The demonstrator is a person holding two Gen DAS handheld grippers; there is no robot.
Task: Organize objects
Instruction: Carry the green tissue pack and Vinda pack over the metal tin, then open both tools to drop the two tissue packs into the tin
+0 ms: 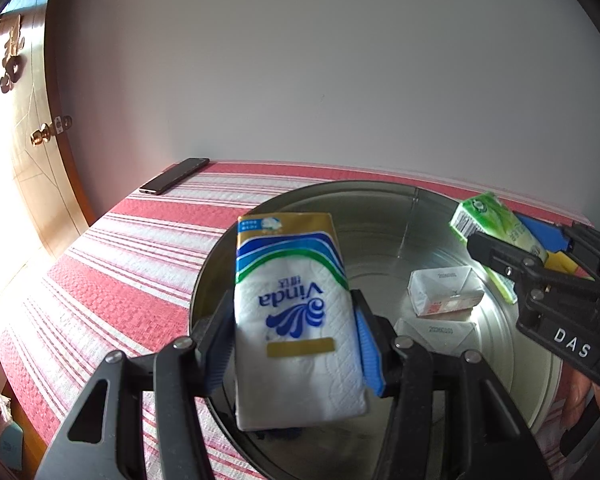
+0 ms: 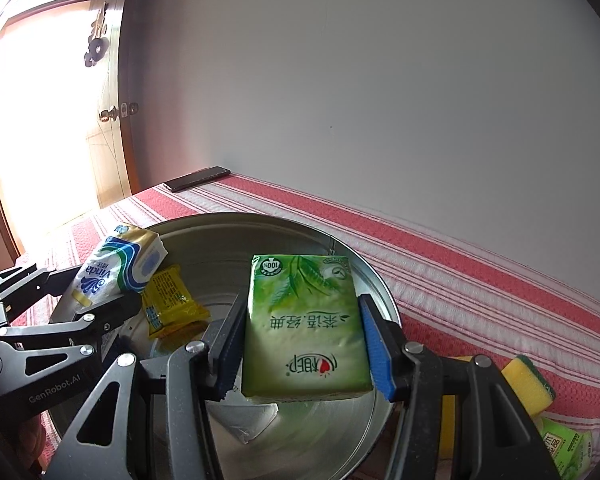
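Observation:
My left gripper (image 1: 296,344) is shut on a white and blue Vinda tissue pack (image 1: 296,320) and holds it above the near left part of a round metal basin (image 1: 380,208). My right gripper (image 2: 300,348) is shut on a green tissue pack (image 2: 304,320) and holds it above the same basin (image 2: 260,232). In the left wrist view the right gripper (image 1: 496,252) with the green pack (image 1: 492,224) is at the right. In the right wrist view the left gripper (image 2: 100,296) with the Vinda pack (image 2: 116,264) is at the left. Two small white packs (image 1: 444,292) lie in the basin, as does a yellow packet (image 2: 172,300).
The basin stands on a red and white striped cloth (image 1: 132,264). A dark phone (image 1: 174,176) lies at the cloth's far left corner by the wall. A yellow sponge (image 2: 528,384) and a green carton (image 2: 564,448) lie right of the basin. A wooden door (image 1: 28,160) is at the left.

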